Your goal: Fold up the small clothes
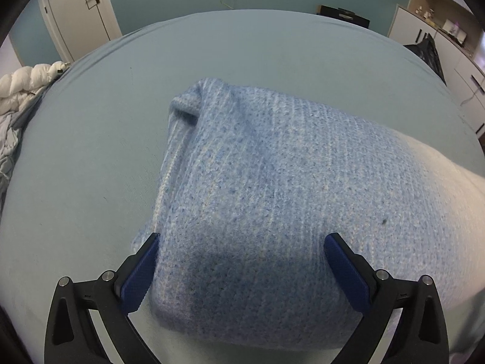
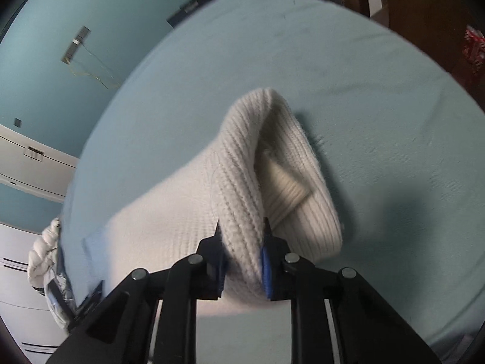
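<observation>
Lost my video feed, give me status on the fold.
Left gripper open, straddling the blue end of the knit garment. Right gripper shut on its white ribbed edge. Nothing in the way.

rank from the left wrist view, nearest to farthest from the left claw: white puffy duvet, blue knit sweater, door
1. blue knit sweater, between the open left claw fingers.
2. white puffy duvet, at the bed's left edge.
3. door, against the far wall, upper left.

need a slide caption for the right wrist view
Right tongs shut on the ribbed white edge of a knit sweater, lying on a pale blue bed sheet.
</observation>
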Available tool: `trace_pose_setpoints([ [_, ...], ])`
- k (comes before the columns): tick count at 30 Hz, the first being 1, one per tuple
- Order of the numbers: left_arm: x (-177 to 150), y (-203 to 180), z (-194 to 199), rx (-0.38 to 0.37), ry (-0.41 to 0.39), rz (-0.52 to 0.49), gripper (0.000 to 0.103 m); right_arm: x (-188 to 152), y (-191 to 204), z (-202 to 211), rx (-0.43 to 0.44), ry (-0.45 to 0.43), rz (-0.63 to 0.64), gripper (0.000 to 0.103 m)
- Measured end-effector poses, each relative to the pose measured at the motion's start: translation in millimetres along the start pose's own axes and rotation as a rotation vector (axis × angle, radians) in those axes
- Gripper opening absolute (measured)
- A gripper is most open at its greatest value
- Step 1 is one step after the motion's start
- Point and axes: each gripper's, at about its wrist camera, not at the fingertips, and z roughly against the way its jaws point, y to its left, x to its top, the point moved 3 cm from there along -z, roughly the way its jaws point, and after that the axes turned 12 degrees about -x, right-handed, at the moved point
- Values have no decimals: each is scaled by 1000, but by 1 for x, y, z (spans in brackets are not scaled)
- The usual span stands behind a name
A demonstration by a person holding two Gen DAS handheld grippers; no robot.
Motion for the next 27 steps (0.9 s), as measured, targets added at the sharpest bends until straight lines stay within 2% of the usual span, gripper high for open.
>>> trace_pose_setpoints([
  [1, -4, 12, 3, -9, 2, 0, 103, -7, -1, 6, -2, -27, -6, 14],
  [2, -6, 19, 4, -14, 3, -2, 103, -16, -4, 4, -45, -44, -14, 14],
  [4, -8, 26, 6, -7, 3, -12, 103, -28, -22, -25, -111, 16, -71, 13],
  [5, -7, 29, 5, -6, 3, -12, 103, -25, -23, -42, -120, 49, -97, 14],
  [7, -5, 31, 5, -12, 4, -8, 103, -23, -27, -53, -98, 56, -137, 17],
  [8, -6, 32, 6, -16, 1, -9, 103, -23, -25, -54, -104, 53, -131, 23],
  [10, 0, 26, 3, -23, -7, -11, 103, -28, -23, -43, -157, 36, -151, 48],
  [11, 0, 27, 3, -27, -13, -12, 103, -35, -30, -29, -228, 2, -198, 68],
  [13, -3, 29, 3, -30, -18, -11, 103, -39, -26, 3, -271, -115, -251, 71],
  [15, -6, 31, 5, -31, -21, -13, 103, -43, 0, 27, -290, -222, -199, 81],
  [16, -7, 32, 5, -32, -21, -13, 103, -45, 21, 33, -281, -260, -123, 82],
  [19, -11, 35, 8, -34, -20, -13, 103, -59, 73, 28, -249, -296, 50, 82],
  [21, -11, 35, 10, -33, -20, -14, 103, -71, 92, 14, -235, -251, 124, 82],
  [24, -6, 30, 4, -36, -7, -8, 103, -77, 106, -26, -248, -120, 167, 82],
  [25, -5, 31, 5, -38, 3, -1, 103, -82, 107, -43, -289, -91, 195, 82],
  [27, 2, 31, 8, -37, 27, 18, 103, -84, 109, -62, -320, -124, 278, 89],
])
